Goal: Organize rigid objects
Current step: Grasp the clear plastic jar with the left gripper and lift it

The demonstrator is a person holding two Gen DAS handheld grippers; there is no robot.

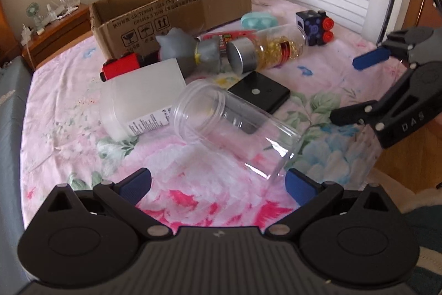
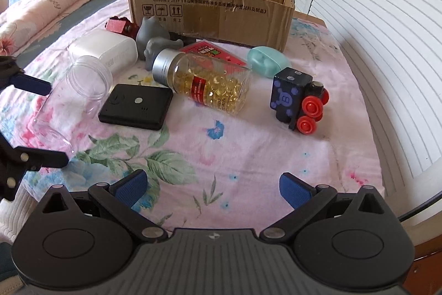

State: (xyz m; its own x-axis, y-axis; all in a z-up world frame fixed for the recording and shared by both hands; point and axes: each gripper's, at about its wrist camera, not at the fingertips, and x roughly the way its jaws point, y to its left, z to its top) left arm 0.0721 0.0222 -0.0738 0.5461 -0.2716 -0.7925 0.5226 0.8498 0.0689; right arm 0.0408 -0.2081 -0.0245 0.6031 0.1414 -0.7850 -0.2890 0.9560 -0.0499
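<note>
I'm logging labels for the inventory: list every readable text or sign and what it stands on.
"DAS": right gripper.
"B": side of the toy train.
Fragile, umbrella and this-way-up signs: cardboard box; its printed lines are too blurred.
Capsule bottle label: unreadable.
White container label: too small.

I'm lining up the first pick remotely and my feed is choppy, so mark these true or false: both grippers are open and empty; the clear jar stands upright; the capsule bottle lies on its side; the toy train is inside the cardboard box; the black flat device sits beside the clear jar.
1. The left gripper and right gripper are both open and empty. True.
2. The clear jar stands upright. False: it lies on its side, lidless.
3. The capsule bottle lies on its side. True.
4. The toy train is inside the cardboard box. False: it stands on the bedspread, outside the box.
5. The black flat device sits beside the clear jar. True.
</note>
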